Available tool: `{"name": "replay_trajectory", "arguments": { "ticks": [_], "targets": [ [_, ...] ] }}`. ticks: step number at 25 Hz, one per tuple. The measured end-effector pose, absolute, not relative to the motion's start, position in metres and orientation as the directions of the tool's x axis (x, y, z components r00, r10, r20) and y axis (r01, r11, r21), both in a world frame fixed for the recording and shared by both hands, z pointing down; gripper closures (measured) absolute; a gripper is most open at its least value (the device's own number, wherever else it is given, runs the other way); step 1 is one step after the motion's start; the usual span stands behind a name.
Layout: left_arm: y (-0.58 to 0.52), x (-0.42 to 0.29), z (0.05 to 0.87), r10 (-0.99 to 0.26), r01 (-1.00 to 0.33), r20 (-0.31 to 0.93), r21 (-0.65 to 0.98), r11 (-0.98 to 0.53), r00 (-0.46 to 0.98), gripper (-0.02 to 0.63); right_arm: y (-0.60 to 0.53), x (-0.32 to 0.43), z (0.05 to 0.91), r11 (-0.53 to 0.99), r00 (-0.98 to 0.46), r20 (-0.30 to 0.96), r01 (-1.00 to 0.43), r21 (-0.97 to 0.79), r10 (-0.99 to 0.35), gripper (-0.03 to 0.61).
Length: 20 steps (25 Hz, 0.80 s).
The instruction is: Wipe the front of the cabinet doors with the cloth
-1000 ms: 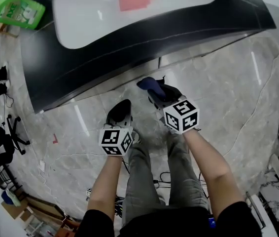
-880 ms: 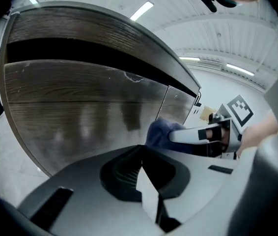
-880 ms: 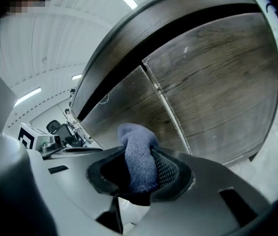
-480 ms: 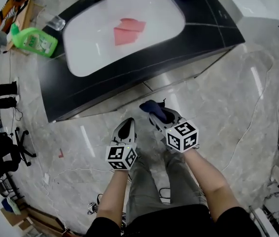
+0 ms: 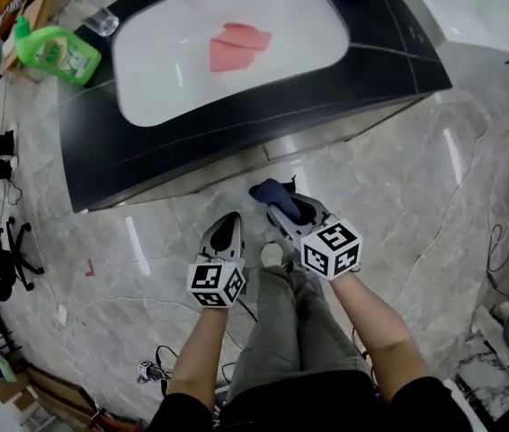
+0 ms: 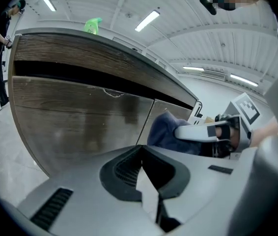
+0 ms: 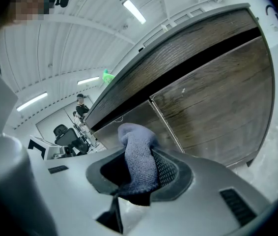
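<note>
While the right tongs (image 7: 140, 173) pinch the blue cloth (image 7: 138, 154), the left tongs (image 6: 142, 157) are pressed together on nothing.
The cloth is bunched between the right tongs' jaws, with its free end rising ahead of them towards the cabinet doors (image 7: 212, 107); whether it touches the wood cannot be told. The left tongs are just beside the right, slightly nearer the person, facing the same doors. Beyond both, on the black table (image 5: 389, 57), a green bottle (image 5: 57, 54) lies far out on the left tongs' side.
</note>
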State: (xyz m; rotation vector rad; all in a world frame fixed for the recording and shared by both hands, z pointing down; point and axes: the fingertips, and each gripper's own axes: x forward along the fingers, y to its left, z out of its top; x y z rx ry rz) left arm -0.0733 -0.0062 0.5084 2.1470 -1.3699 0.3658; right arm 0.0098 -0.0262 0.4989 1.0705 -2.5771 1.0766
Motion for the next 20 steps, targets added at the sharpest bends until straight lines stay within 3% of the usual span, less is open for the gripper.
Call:
{"name": "replay_trajectory", "arguments": {
  "ticks": [11,20],
  "targets": [
    [-0.007,-0.067,0.504,-0.681,-0.837,0.486,0.334,-0.434,0.547,0.62,-0.06,-0.009,0.489,0.5,-0.706,0.367,-0.696,-0.515,-0.605,0.459],
    [-0.031,-0.07,0.506,-0.734,-0.88,0.487,0.296,-0.371,0.473,0.62,-0.097,0.022,0.489,0.496,-0.706,0.331,-0.688,-0.53,-0.627,0.459]
  ]
}}
